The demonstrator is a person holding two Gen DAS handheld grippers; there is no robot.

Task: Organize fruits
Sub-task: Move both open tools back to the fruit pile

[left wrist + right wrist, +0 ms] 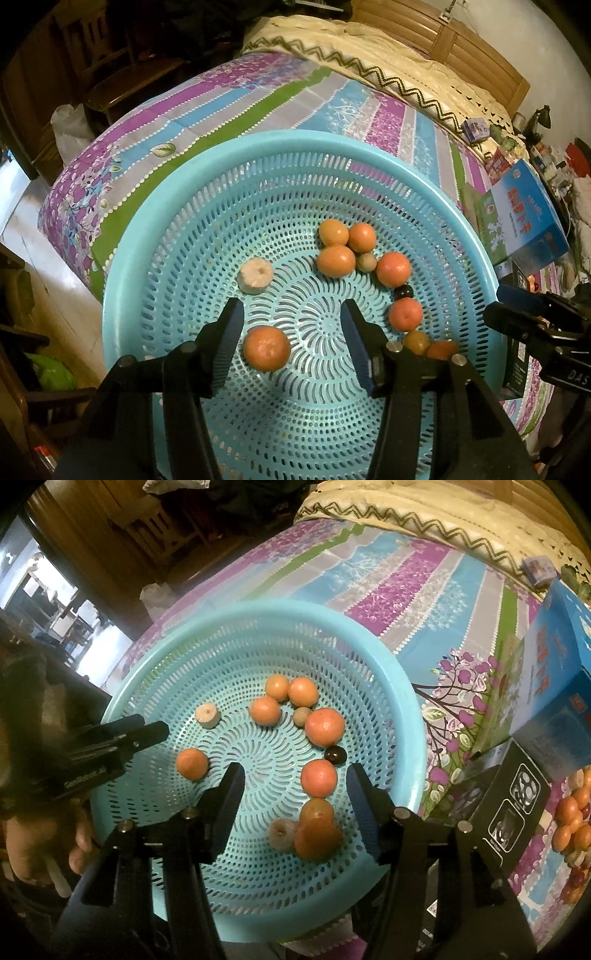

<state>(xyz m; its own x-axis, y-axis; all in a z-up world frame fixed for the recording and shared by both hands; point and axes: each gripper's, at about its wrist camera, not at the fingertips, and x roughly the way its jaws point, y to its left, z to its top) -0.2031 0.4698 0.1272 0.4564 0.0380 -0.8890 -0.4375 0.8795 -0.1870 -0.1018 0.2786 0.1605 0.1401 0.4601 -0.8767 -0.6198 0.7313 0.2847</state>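
Left jaws: we see the left gripper (291,332) with its jaws apart and released; nothing is pressed between them.
Left pose: it points steeply down into the basket, its fingers over the middle of the basket floor.
Fruit at left jaws: one orange (266,348) lies on the floor of the basket, just beside the inner face of the left finger; we cannot tell if they touch.
Right jaws: the right gripper (295,794) also stands released, the jaws apart and gripping nothing.
Right pose: it points steeply down over the near right part of the basket; a hand (44,845) of the person shows at the lower left of the right wrist view, behind the other gripper.
Fruit at right jaws: an orange (318,778) lies between the two fingers, apart from both.
Container: a round blue perforated basket (155,206) rests on a striped floral bedsheet (229,99).
Contents: a group of oranges lies at the far right side of the basket, with a small brown fruit (366,262) among them and a small dark round fruit (403,291) lower down; a pale peeled piece (255,275) lies alone at the left, and another pale piece (282,833) lies near the close rim.
Outside the basket: a blue box (528,214) and a black box (513,812) stand to the right on the sheet; more fruits (572,830) lie at the right edge.
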